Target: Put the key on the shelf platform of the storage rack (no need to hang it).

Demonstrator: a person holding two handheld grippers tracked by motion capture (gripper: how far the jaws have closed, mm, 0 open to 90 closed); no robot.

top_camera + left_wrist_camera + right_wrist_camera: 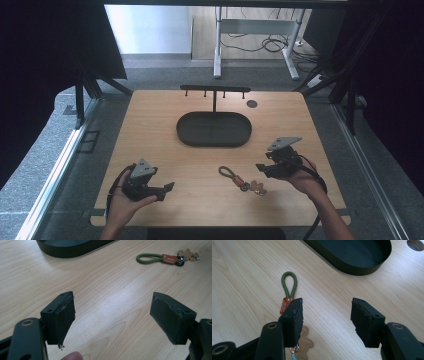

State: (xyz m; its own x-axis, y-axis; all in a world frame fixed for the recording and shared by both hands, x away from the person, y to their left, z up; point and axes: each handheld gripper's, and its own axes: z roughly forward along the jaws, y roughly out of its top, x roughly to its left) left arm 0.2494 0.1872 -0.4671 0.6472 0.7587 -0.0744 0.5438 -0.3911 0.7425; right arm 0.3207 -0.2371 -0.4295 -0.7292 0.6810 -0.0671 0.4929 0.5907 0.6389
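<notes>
The left gripper (169, 187) rests near the table's (150, 125) near-left edge, jaws wide with nothing between. The right gripper (260, 168), near right, stands half open above bare wood. Between them lies the keychain (242, 180), long axis running from its green loop (227, 171) at far left to the charms at near right. The right gripper view shows a gingerbread-shaped tag (305, 341). Farther off sits the black oval tray (214, 129).

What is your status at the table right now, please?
Left gripper open, idle. Right gripper open, empty, beside keychain. Keychain flat on table, nothing blocking it.
</notes>
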